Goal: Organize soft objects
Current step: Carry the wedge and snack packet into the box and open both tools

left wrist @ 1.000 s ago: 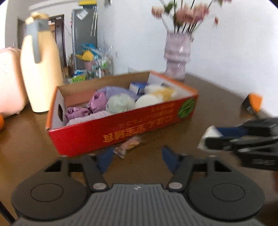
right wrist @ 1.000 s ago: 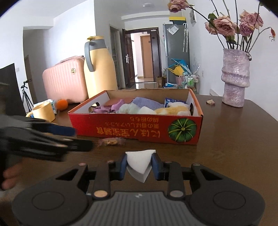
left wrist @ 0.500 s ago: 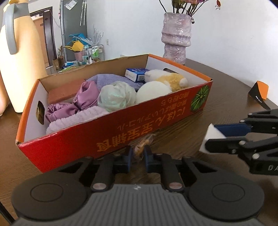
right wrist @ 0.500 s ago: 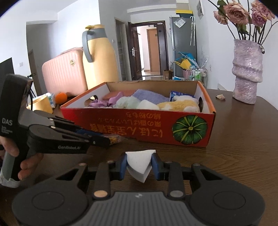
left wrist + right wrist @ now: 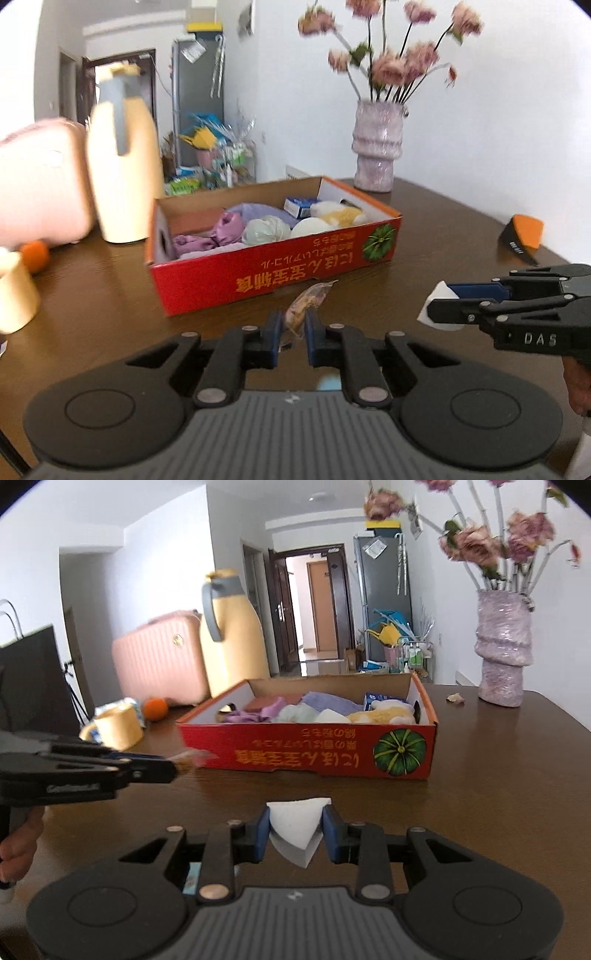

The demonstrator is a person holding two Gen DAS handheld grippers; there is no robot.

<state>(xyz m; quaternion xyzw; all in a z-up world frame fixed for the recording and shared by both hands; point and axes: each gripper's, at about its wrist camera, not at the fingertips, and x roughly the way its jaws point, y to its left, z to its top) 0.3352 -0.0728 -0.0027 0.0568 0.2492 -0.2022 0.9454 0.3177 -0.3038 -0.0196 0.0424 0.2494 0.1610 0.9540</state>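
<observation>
Two sets of tongs are loaded at once as I work in front of the red cardboard box [image 5: 280, 273] on the brown tabletop [image 5: 92, 295]. My left tongs [image 5: 291, 328] are clamped on a small clear-wrapped snack packet [image 5: 304, 304], its free end sticking up toward the box's printed front wall; from the right wrist view the same packet [image 5: 188, 758] shows blurred at the tips of the left tongs [image 5: 168, 770], just short of the box's [image 5: 306, 749] near left corner. My right tongs [image 5: 295, 830] are pressed on a white wedge of sponge [image 5: 295, 825], held clear of the tabletop [image 5: 480, 812], well short of the box's front wall. In the left wrist view that sponge [image 5: 439, 295] pokes from the right tongs [image 5: 443, 306] off the box's right corner.

Inside the box lie soft things already gathered: purple cloth [image 5: 225, 230], a pale green bundle [image 5: 267, 230], a white ball [image 5: 310, 227] and a yellow-and-white plush toy [image 5: 338, 212], with a small blue carton [image 5: 301, 205] at the back. Behind the box stand a cream thermos jug [image 5: 123, 177] to its left and a lilac vase [image 5: 376, 151] of pink flowers to its right. An orange [image 5: 35, 254] and a yellow mug [image 5: 118, 725] sit left of the box.
</observation>
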